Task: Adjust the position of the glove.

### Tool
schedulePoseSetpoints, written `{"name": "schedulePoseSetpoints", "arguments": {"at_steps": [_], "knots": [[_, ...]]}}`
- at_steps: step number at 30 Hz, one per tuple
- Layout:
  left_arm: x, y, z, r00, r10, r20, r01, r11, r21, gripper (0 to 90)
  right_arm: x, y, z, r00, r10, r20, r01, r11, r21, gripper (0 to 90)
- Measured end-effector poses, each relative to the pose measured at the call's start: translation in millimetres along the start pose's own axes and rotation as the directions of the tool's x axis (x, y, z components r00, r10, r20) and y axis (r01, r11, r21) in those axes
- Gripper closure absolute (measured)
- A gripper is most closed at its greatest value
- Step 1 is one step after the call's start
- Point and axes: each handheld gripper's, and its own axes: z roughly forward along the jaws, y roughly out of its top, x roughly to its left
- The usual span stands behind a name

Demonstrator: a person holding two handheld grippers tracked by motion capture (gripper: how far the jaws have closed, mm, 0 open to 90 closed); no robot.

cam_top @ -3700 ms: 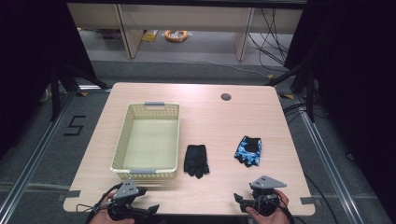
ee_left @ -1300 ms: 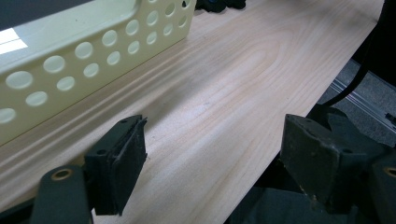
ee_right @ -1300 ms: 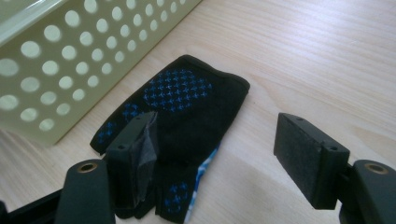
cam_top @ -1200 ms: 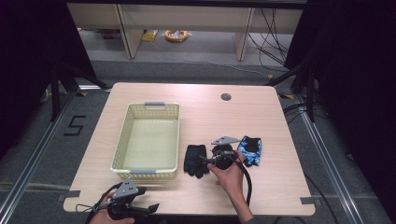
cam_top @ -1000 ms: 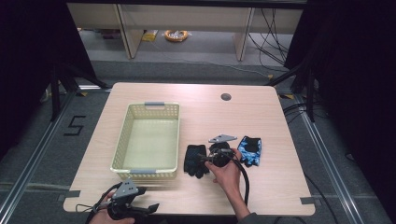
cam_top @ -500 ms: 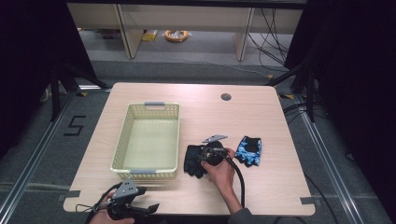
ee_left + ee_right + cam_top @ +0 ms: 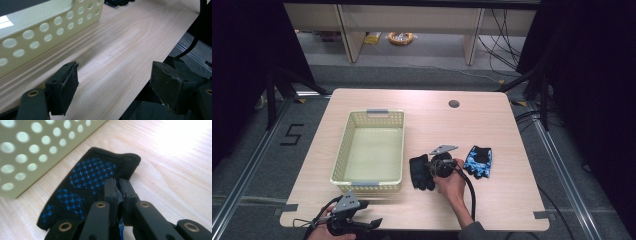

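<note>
**First glove pinched, basket empty**

At the near tabletop [image 7: 512, 200] edge my left gripper [image 7: 362, 225] idles, fingers apart. My right gripper [image 7: 117, 187] has just been closing and clamps the black blue-dotted fabric glove [image 7: 87, 177]. Beyond, the pale-yellow perforated plastic basket [image 7: 342, 150] holds nothing; the blue-and-black glove [image 7: 478, 161] lies untouched.

I'm working in what looks like a lab recording bay; black curtains [image 7: 592, 75] flank the wooden table [image 7: 492, 125]. Metal floor rails [image 7: 562, 165] run past its edges; loose cables [image 7: 507, 35] trail beyond the far edge.
</note>
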Motion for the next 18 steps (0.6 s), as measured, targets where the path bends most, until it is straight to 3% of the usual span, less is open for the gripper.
{"name": "schedulePoseSetpoints", "arguments": {"at_steps": [2, 3, 5, 7, 11, 15, 18], "knots": [[0.0, 0.0, 0.1, 1.0000, -0.001, 0.002, 0.001, 1.0000, 0.000, 22.0, -1.3, 1.2, -4.1, 0.9999, -0.014, -0.008, 0.014, 1.000, 0.018, 86.2], [-0.7, -0.1, 0.0, 1.0000, -0.005, 0.004, 0.005, 1.0000, -0.003, 21.9, -0.8, 1.3, -8.1, 0.9996, 0.001, -0.030, -0.001, 1.000, -0.018, 86.4], [-0.9, -0.1, -0.1, 1.0000, -0.004, 0.005, 0.004, 1.0000, -0.003, 22.0, -0.5, 3.1, -13.6, 0.9992, -0.008, -0.039, 0.009, 1.000, 0.014, 86.4], [-0.7, -0.1, -0.4, 1.0000, -0.002, 0.003, 0.002, 1.0000, -0.006, 22.0, 3.5, 8.7, -30.1, 0.9958, -0.070, -0.059, 0.067, 0.997, -0.046, 86.6], [-0.9, -0.2, -0.2, 1.0000, -0.007, 0.001, 0.007, 0.9999, -0.009, 22.0, 9.5, 14.8, -60.1, 0.9854, -0.143, -0.093, 0.135, 0.987, -0.088, 86.6], [-0.6, -0.1, 0.1, 1.0000, -0.007, 0.001, 0.007, 1.0000, -0.005, 22.1, 12.5, 11.8, -88.2, 0.9754, -0.184, -0.122, 0.171, 0.979, -0.108, 86.7], [0.2, -0.1, 0.2, 1.0000, -0.001, 0.000, 0.001, 1.0000, -0.001, 22.3, 12.4, 9.3, -95.6, 0.9684, -0.209, -0.136, 0.194, 0.974, -0.114, 86.6]]}}
